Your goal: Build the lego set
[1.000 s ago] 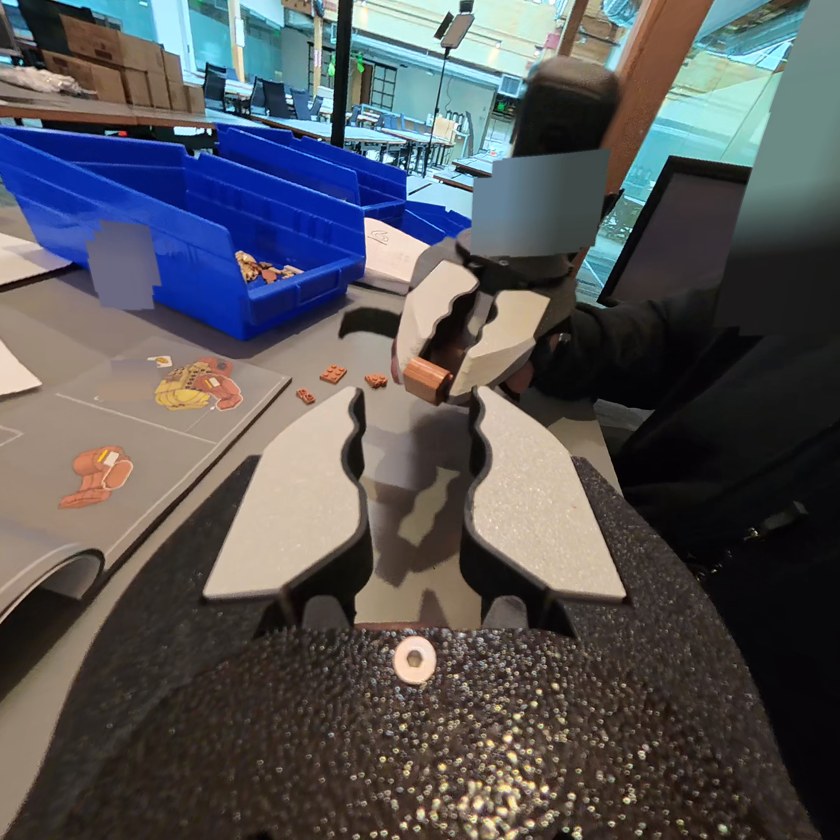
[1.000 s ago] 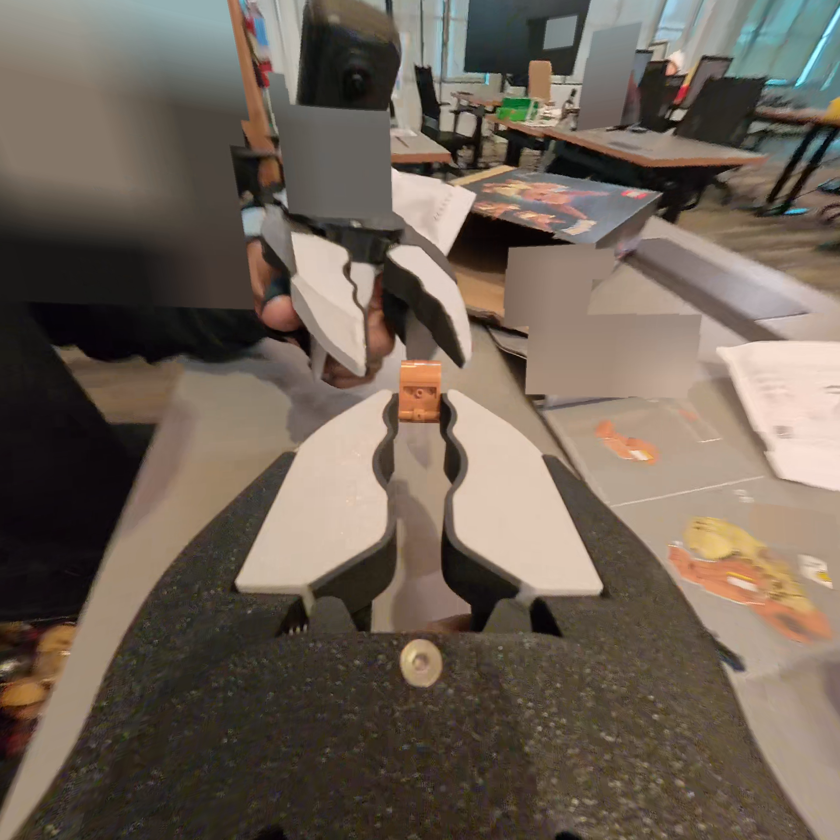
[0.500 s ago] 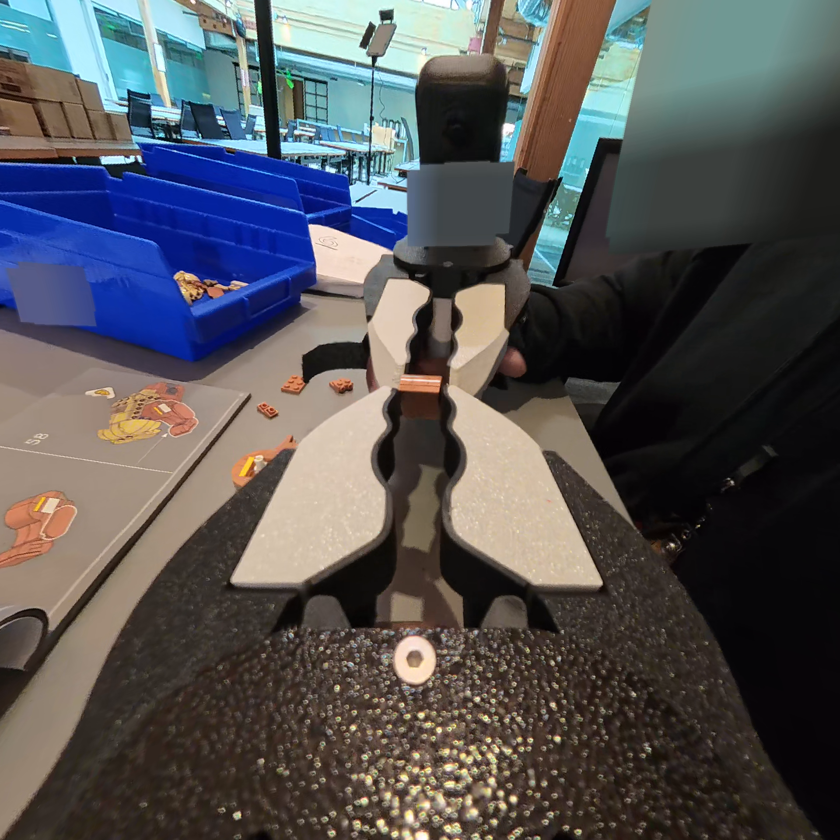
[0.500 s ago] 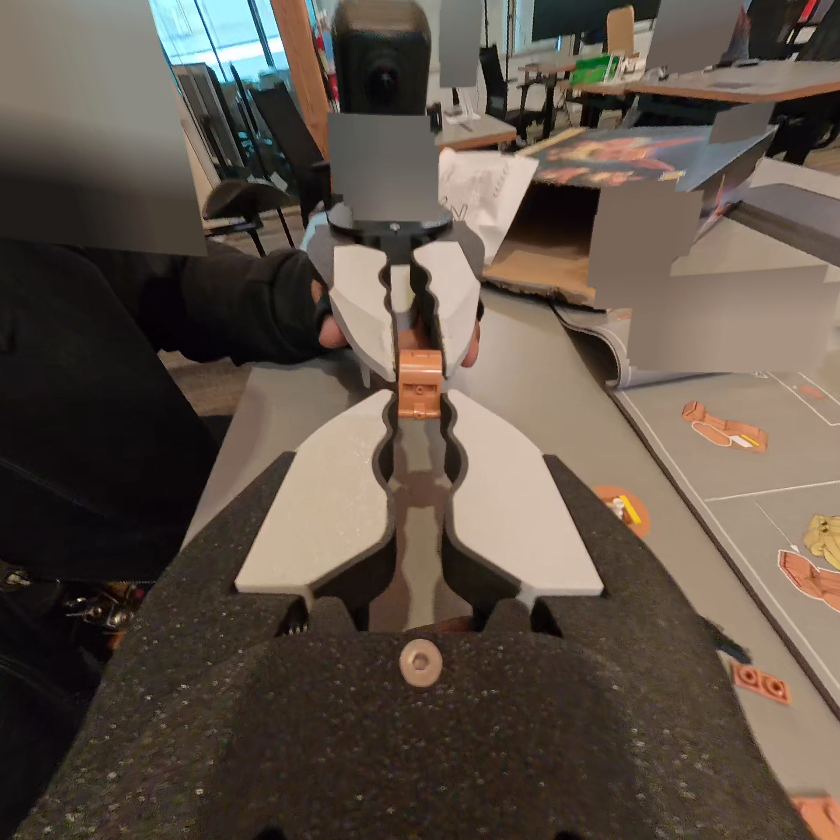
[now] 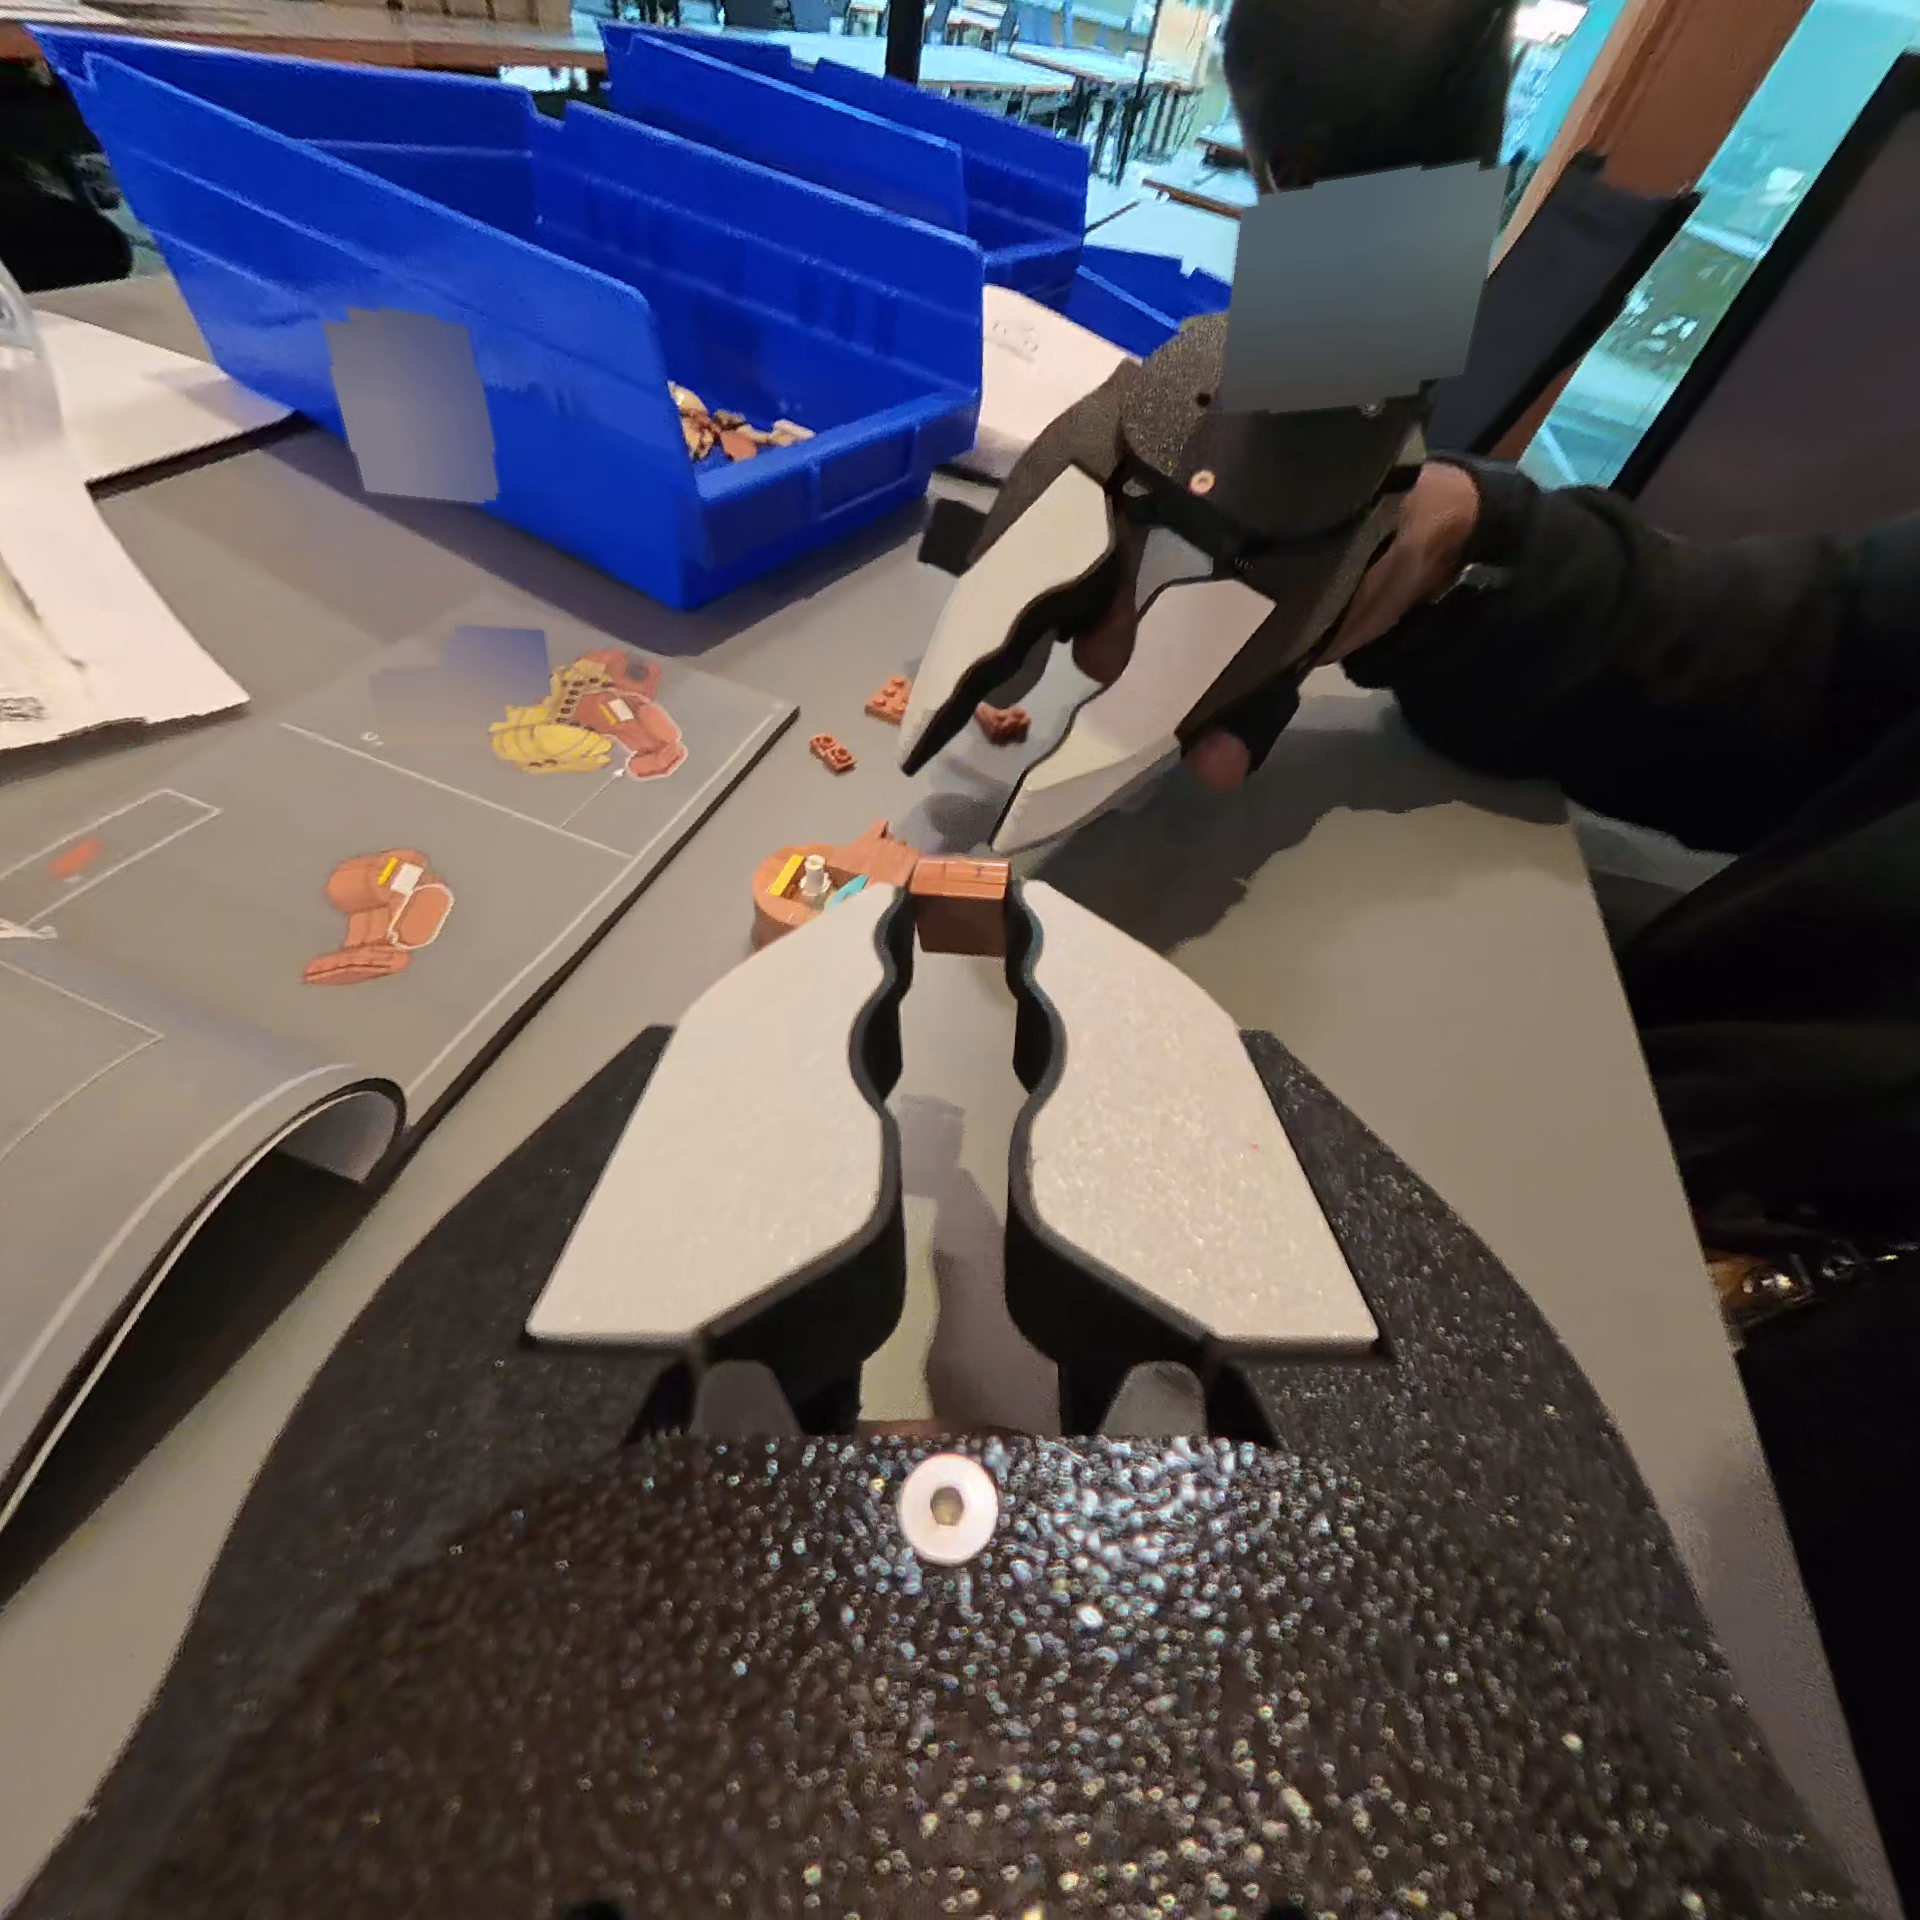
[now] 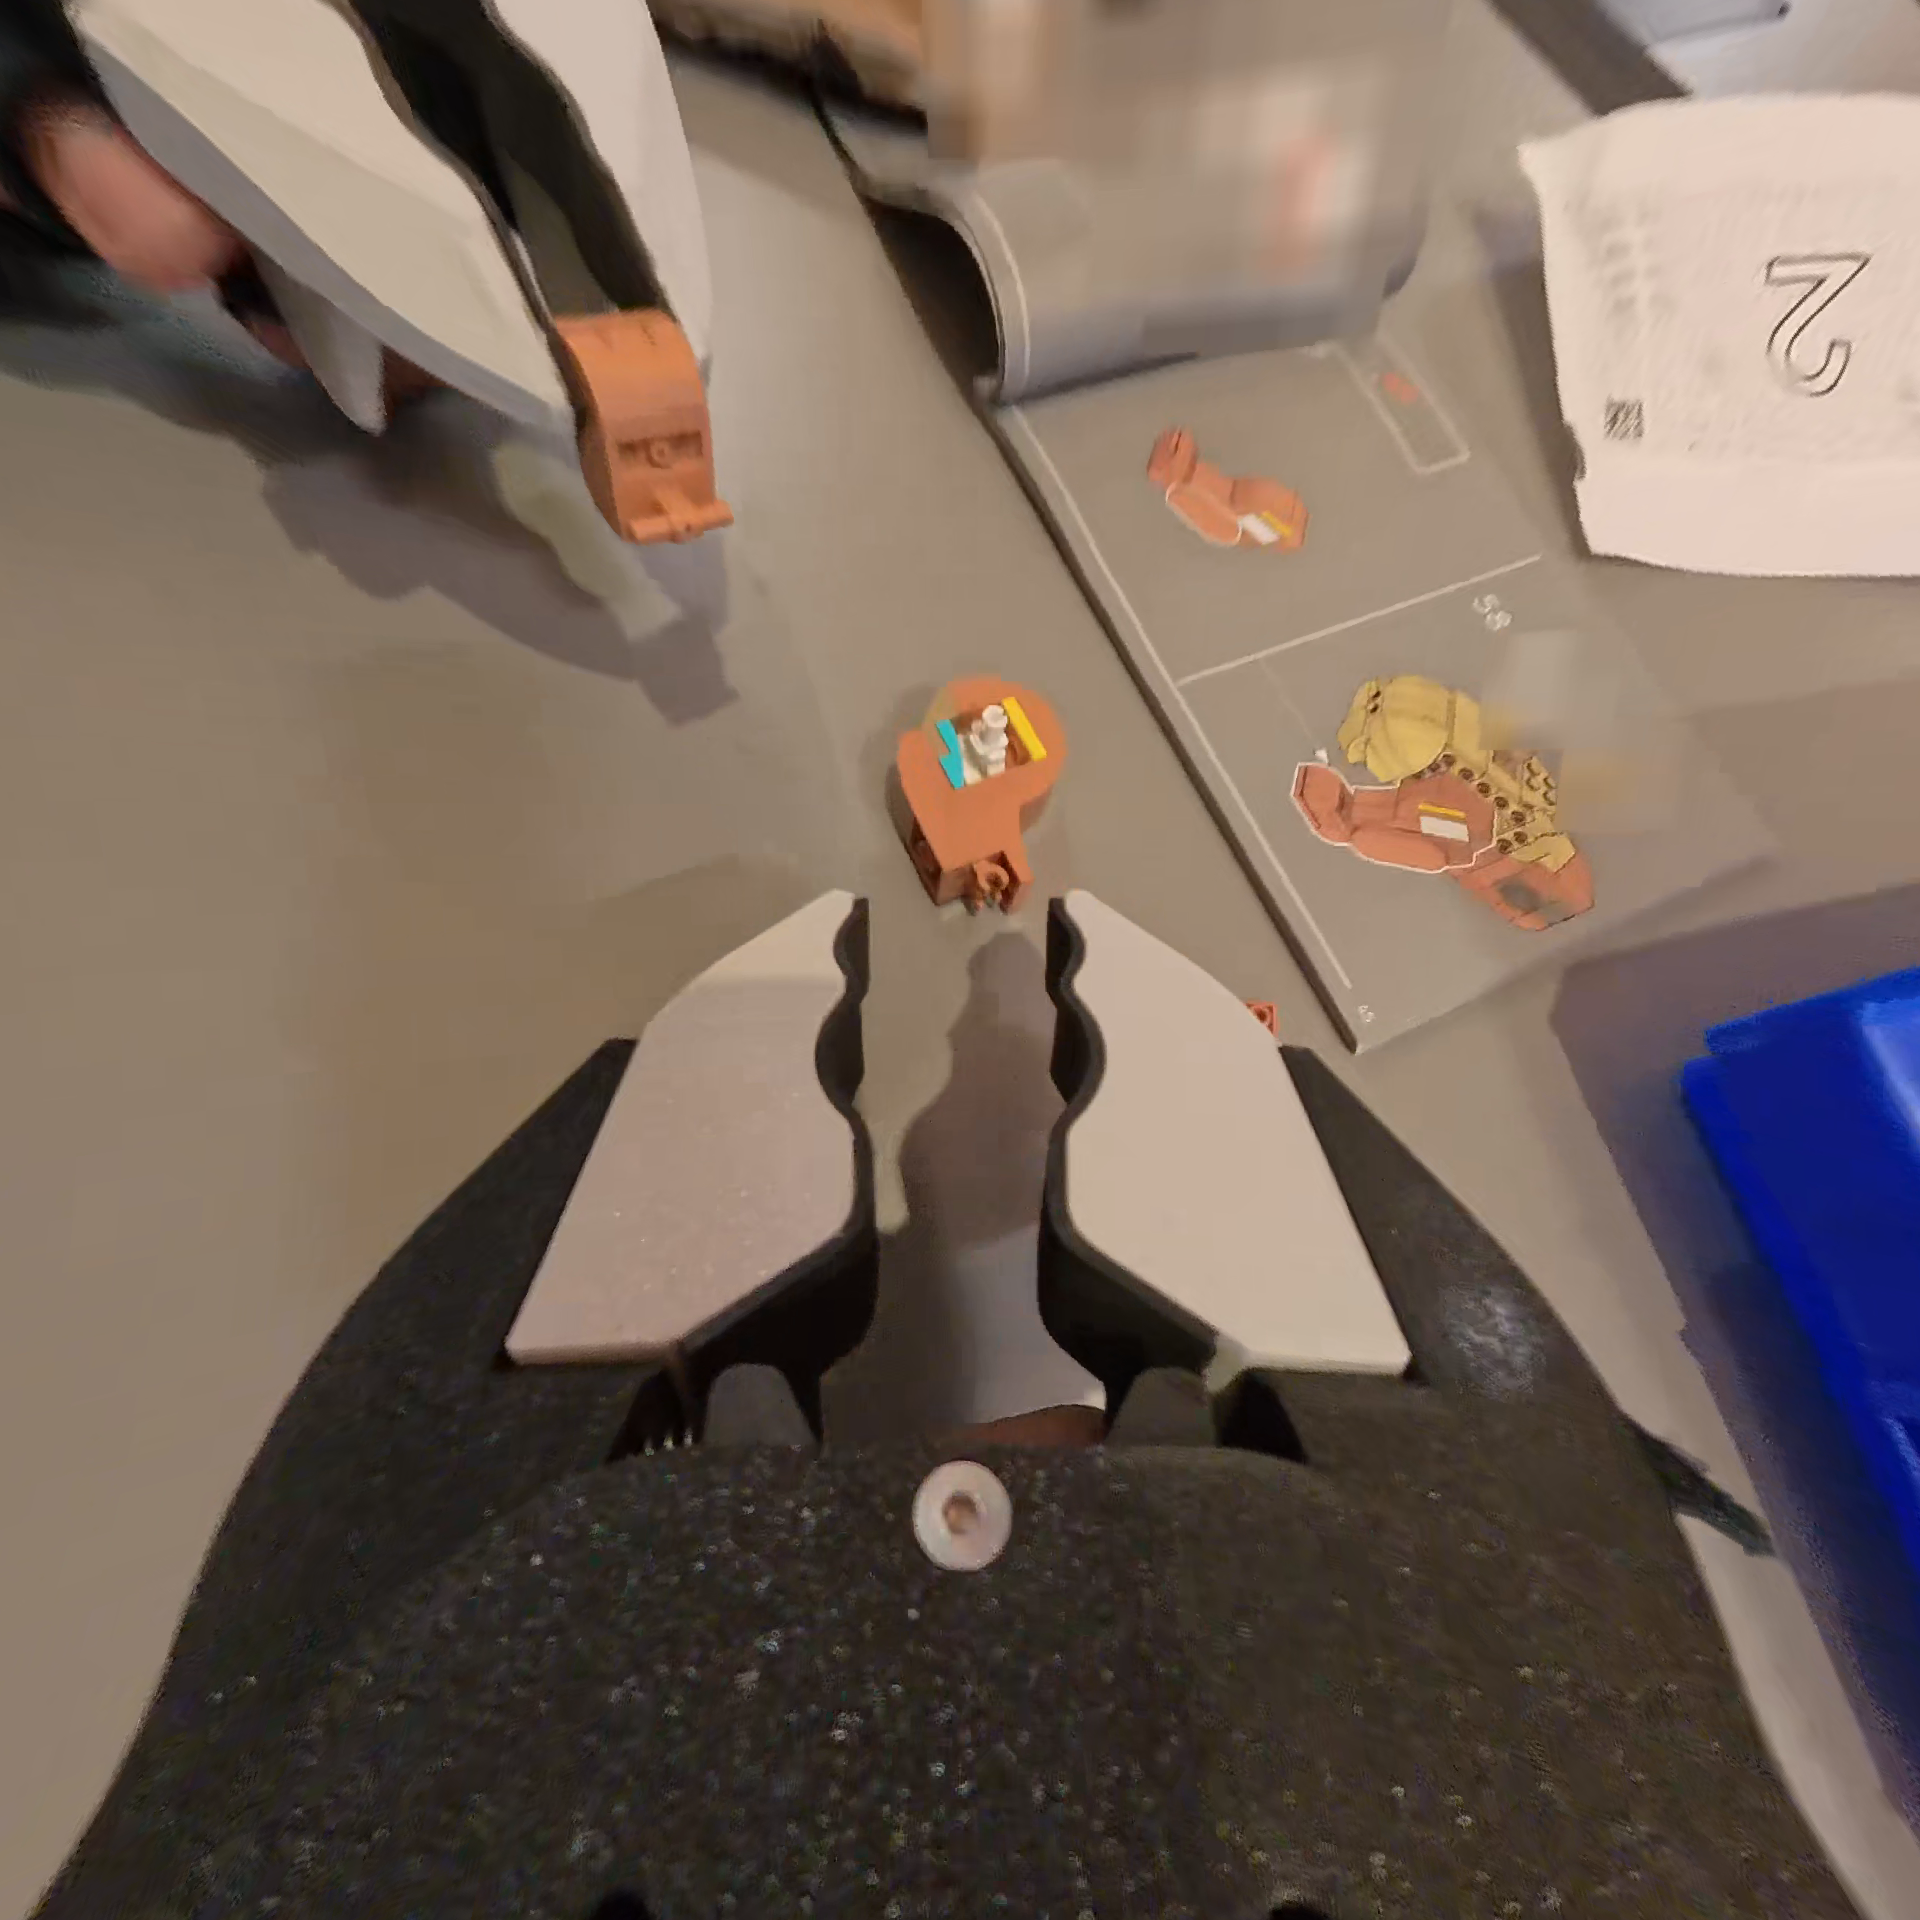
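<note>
Brown brick (image 5: 961, 902) sits clamped in my left gripper (image 5: 958, 914); right gripper (image 6: 954, 914) (empty, spread) hovers above the small brown build (image 6: 971, 774).

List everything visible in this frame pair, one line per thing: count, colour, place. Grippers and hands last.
Brick piece: one, brown, between the left gripper's fingertips.
Small brick assembly: one, brown with yellow, teal and white parts, on the table just ahead of the right gripper.
Loose small plates: three, brown, beyond the assembly.
Instruction booklet: one, grey, open.
Bins: several, blue, behind the booklet.
Table: one, grey.
Left gripper: shut on the brick piece.
Right gripper: open, nothing between its fingers.
Hand: one, dark-sleeved.
</note>
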Demonstrator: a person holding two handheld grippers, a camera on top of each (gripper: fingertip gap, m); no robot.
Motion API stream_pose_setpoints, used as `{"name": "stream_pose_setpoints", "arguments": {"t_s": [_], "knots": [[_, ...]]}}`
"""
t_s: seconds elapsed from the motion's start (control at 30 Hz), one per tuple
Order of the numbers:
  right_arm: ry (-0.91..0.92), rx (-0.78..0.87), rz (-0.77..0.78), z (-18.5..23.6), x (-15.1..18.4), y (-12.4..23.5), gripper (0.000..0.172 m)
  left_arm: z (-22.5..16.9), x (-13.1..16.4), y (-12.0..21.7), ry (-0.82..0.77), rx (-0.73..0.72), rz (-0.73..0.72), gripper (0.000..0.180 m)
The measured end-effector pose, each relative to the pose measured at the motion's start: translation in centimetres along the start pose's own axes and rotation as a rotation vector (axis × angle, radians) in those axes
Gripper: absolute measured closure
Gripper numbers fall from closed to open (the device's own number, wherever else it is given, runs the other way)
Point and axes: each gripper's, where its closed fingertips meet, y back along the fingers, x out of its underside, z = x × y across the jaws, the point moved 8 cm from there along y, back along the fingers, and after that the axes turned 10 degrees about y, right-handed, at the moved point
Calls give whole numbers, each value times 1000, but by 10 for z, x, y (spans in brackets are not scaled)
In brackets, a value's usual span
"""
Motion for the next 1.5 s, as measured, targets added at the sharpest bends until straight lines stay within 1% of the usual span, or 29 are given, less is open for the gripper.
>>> {"name": "stream_pose_setpoints", "arguments": {"t_s": [0.13,0.23,0.27,0.33,0.43,0.6,0.83,0.87,0.93,1.03,1.13,1.2,1.3,1.4,1.5], "knots": [[56,16,123,0,-1,-16,132,0,2,0,-42,-34,19,165],[33,-13,137,-1,-3,-23,131,-1,2,1,-51,-35,17,165],[25,-18,139,-2,-4,-25,134,0,3,1,-52,-37,18,165],[33,-16,140,-3,-5,-27,148,0,3,2,-56,-41,19,165],[89,17,136,-2,-8,-27,152,1,4,5,-56,-53,22,164],[331,194,189,8,-21,-21,153,7,5,11,-25,-111,37,165],[811,369,395,51,-33,-30,153,8,4,17,-37,-172,48,164],[866,375,417,57,-34,-32,153,8,5,18,-41,-180,55,164],[918,339,439,68,-34,-34,153,7,6,19,-48,-185,63,164],[911,266,411,73,-36,-28,143,6,8,21,-46,-184,67,164],[874,182,350,62,-40,-10,137,6,9,23,-44,-164,67,165],[927,151,311,46,-42,1,135,6,10,23,-34,-146,72,165],[1143,123,240,18,-50,3,134,5,11,23,-31,-128,74,165],[1403,46,188,0,-59,-9,128,6,11,23,-38,-129,73,165],[1629,-52,207,-4,-64,-21,121,8,12,25,-52,-140,65,165]]}}
